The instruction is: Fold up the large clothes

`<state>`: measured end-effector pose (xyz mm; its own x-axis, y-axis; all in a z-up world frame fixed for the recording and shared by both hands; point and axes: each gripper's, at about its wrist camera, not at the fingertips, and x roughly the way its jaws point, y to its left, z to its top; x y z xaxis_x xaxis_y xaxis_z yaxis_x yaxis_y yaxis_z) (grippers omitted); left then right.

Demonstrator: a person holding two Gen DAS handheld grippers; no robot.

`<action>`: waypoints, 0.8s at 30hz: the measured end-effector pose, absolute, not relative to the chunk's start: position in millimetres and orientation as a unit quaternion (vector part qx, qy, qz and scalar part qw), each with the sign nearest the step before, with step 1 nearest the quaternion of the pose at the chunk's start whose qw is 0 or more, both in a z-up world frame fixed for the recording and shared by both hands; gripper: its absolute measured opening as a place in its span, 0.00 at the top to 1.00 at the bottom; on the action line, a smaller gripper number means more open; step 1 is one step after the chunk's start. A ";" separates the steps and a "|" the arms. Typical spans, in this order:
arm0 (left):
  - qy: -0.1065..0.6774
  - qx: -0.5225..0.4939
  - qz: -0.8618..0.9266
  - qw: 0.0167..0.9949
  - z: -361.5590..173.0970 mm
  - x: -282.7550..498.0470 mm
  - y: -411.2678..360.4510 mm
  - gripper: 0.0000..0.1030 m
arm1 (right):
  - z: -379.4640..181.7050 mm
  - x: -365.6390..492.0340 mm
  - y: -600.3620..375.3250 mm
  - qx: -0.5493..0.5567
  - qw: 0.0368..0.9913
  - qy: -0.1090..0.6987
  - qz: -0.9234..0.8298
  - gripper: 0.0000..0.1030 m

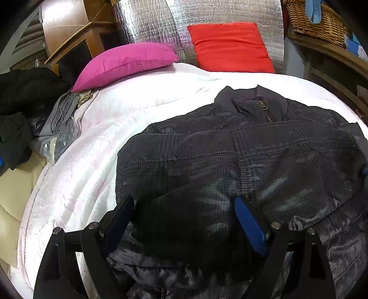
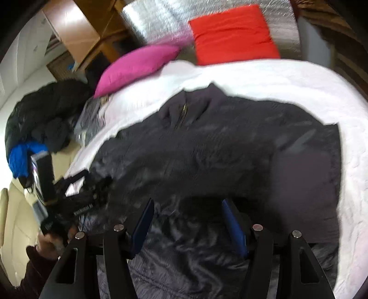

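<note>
A dark quilted jacket (image 1: 241,156) lies spread front-up on the white blanket (image 1: 92,161), its collar and brass zipper (image 1: 264,108) at the far end. My left gripper (image 1: 184,199) hovers open over the jacket's near left hem, jaws wide, with nothing pinched. The right wrist view is blurred. There the jacket (image 2: 207,149) fills the middle, and my right gripper (image 2: 187,202) stands open above its lower part, the fabric beneath the blue pads (image 2: 232,220). The left gripper (image 2: 76,202) shows at the left of that view, held by a hand (image 2: 50,243).
A pink pillow (image 1: 124,64) and a red cushion (image 1: 230,46) rest at the head of the bed against a silver foil wall. Dark clothes (image 1: 25,96) are heaped at the left beside grey packed items (image 1: 62,124). A wicker basket (image 1: 315,20) sits on wooden shelving, right.
</note>
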<state>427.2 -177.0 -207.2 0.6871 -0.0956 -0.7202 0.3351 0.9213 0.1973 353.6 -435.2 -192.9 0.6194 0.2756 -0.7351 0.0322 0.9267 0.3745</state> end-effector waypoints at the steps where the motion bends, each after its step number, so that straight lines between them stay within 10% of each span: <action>1: 0.376 0.160 -0.119 0.905 -207.4 426.9 -177.3 0.13 | -199.9 357.4 -433.3 0.175 0.878 0.442 0.065 0.37; 24: 0.403 0.112 -0.063 0.906 -197.6 439.9 -129.8 0.12 | -192.6 362.6 -449.1 0.224 0.868 0.439 0.065 0.37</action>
